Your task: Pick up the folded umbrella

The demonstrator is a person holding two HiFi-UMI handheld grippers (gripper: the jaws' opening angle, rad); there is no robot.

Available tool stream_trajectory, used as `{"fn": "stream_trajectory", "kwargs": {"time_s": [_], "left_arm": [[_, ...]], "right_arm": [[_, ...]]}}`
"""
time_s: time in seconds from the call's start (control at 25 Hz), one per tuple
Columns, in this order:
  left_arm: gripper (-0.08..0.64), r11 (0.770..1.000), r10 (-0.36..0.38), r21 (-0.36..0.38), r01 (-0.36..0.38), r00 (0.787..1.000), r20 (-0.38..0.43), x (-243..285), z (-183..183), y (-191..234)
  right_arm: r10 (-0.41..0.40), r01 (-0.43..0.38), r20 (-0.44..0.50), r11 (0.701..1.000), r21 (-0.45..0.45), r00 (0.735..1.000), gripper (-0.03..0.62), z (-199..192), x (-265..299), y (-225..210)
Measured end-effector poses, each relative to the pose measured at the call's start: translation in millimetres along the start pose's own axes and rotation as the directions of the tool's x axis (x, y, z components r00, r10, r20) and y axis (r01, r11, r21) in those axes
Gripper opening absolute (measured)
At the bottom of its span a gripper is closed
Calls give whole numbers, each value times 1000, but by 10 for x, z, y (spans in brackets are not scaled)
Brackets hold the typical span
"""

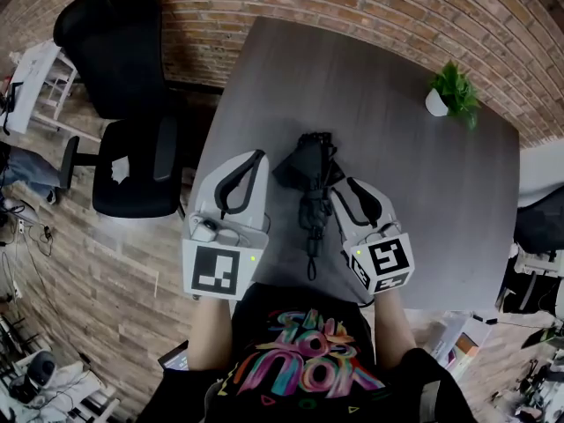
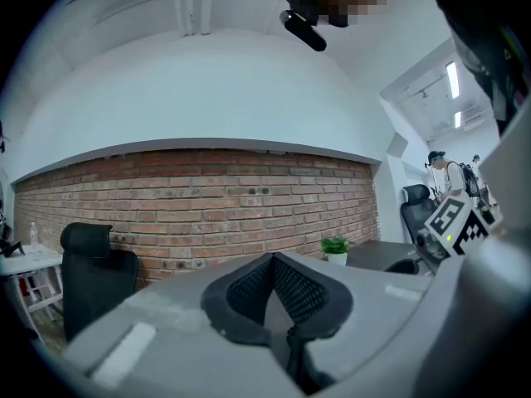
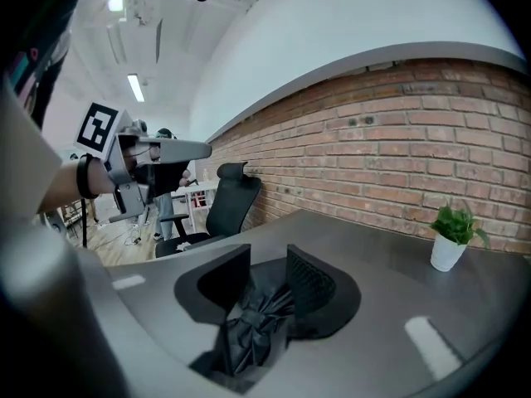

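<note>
The black folded umbrella (image 1: 308, 170) lies on the grey wood-grain bench (image 1: 397, 148), well apart from the small green plant in a white pot (image 1: 454, 91) and on the side of that plant nearer the person. The umbrella's thin strap trails farther from the plant.

The right claw (image 3: 267, 259) stands partly open. The crumpled black fabric of the umbrella (image 3: 253, 326) sits low between its two pads, and neither pad appears to press on it. The left claw (image 2: 271, 264) is closed and empty, its meshed pads meeting at the tip. In the head view it hangs on the far side of the umbrella from the plant.

The step in hand looks like setting the grasp. To do it well, the right claw should settle lower so both pads straddle the bundle's firm core, not just loose folds, which would likely slip or drag out. The pads should meet squarely across the umbrella's length, close firmly, and then lift straight up from the bench. The left claw is best kept clear.
</note>
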State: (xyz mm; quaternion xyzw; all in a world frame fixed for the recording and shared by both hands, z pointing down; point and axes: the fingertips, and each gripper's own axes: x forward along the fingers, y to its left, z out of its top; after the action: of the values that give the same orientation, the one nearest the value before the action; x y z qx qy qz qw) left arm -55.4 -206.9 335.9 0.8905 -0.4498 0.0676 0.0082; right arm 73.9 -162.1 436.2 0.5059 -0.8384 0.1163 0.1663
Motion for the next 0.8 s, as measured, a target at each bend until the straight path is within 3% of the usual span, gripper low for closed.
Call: {"fn": "stream_trajectory", "kwargs": {"time_s": [0.44,0.8], "left_arm": [[0,1000,11,-7,-11,1000,-14,-59,-109,69],[0,1000,12,-19,-12,1000,-29,-105,-201,89]], "right_arm": [[31,-21,-120,996,83,992,268,-496,429,99],[-36,62,-178,988,140,983,340,-819,762,-12]]}}
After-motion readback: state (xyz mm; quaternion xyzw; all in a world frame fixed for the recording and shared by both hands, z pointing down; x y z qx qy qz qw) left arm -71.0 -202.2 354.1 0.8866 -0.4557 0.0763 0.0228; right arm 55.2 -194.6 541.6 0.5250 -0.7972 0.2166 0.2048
